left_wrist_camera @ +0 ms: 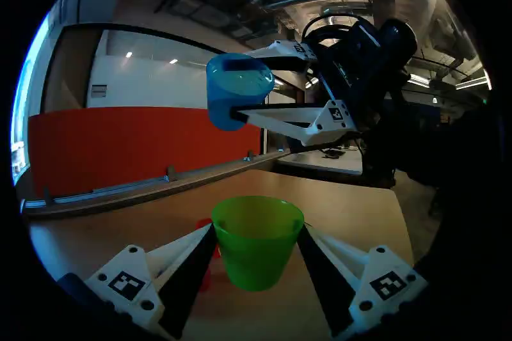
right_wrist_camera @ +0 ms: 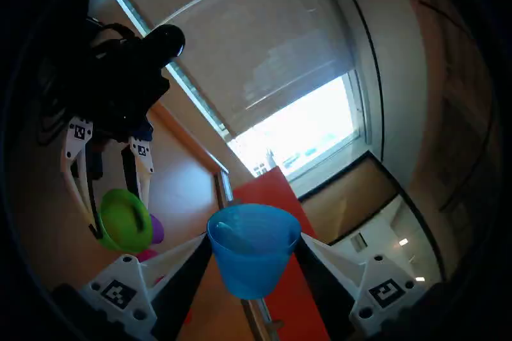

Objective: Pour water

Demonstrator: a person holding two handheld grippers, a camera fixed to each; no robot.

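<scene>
My left gripper (left_wrist_camera: 256,229) is closed to cup width on the green cup (left_wrist_camera: 258,251), both fingers pressing its sides. It sits at lower centre of the left gripper view, upright over the wooden table (left_wrist_camera: 358,206); I cannot tell whether it rests there.

My right gripper (left_wrist_camera: 232,85), in the upper centre of that view, is clamped the same way on the blue cup (left_wrist_camera: 237,88). Its fingers are stacked one over the other, so I judge the cup's long axis is rolled well off vertical, with the mouth turned toward the green one.

The pour turns on this: the blue cup hangs higher than the green cup and apart from it. In the right gripper view the green cup lies to the lower left of the blue, just beside a purple cup (right_wrist_camera: 156,229). I cannot tell whether the blue lip is over the green mouth, and I see no stream. I'd want that lip above the green rim before tipping further.
</scene>
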